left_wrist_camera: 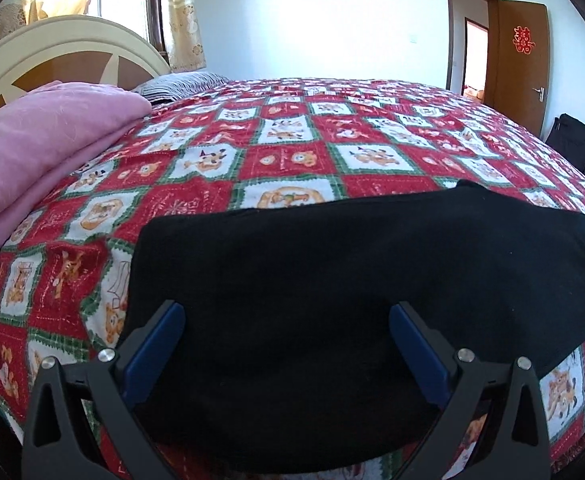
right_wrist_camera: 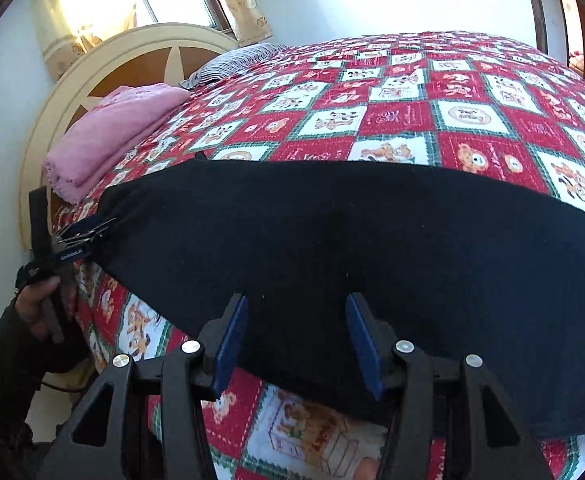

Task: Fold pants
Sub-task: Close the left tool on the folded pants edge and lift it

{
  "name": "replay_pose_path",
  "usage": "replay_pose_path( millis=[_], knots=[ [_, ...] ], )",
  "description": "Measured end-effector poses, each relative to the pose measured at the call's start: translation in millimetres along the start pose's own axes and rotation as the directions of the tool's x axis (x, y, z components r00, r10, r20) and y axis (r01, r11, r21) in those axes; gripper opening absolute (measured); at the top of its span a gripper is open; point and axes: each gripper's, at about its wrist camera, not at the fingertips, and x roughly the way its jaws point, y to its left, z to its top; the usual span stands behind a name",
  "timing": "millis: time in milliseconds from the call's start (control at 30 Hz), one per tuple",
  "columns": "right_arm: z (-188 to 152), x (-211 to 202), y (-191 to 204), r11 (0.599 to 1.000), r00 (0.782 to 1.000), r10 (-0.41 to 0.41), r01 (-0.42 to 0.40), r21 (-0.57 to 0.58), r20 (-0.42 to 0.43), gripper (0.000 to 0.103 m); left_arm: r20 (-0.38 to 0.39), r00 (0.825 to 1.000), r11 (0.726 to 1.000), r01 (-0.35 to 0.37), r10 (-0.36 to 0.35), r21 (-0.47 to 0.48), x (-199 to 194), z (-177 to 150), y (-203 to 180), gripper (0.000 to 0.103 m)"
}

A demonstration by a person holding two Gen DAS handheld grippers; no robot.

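Black pants (left_wrist_camera: 352, 272) lie flat across the near side of a bed, along its front edge. My left gripper (left_wrist_camera: 286, 310) is open wide, its blue pads (left_wrist_camera: 160, 344) standing either side of the pants' near edge at their left end. In the right wrist view the same pants (right_wrist_camera: 372, 240) stretch from left to right. My right gripper (right_wrist_camera: 296, 300) hovers open over their near hem, and nothing is pinched between its pads. The left gripper (right_wrist_camera: 92, 232) also shows there, at the pants' left corner, held by a person's hand (right_wrist_camera: 36, 300).
A red, white and green patchwork quilt (left_wrist_camera: 292, 152) covers the bed. A folded pink blanket (left_wrist_camera: 44, 140) and a striped pillow (left_wrist_camera: 180, 84) lie by the cream headboard (left_wrist_camera: 64, 36). An open wooden door (left_wrist_camera: 520, 60) and a dark bag (left_wrist_camera: 572, 140) are at the far right.
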Motion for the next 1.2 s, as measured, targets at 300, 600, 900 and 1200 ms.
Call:
replay_pose_path(
  millis=[300,600,900,1200],
  knots=[
    [-10,-9,0,1.0,1.0,-0.018,0.018,-0.01,0.007,0.053,-0.016,1.0,1.0,-0.012,0.012,-0.004,-3,0,-1,0.103],
    [-12,-6,2,0.999,1.0,-0.026,0.026,-0.037,0.008,0.053,0.011,0.996,0.993,-0.085,0.086,-0.082,-13,13,38,0.103],
    [-13,-11,1,0.999,0.999,-0.029,0.03,-0.017,0.044,0.053,-0.064,0.995,0.971,0.054,-0.071,-0.233,13,8,78,0.089],
    [-15,-11,4,0.999,0.997,-0.04,0.041,-0.03,0.06,0.053,-0.067,0.994,0.981,0.073,-0.086,-0.182,16,15,66,0.073]
  ],
)
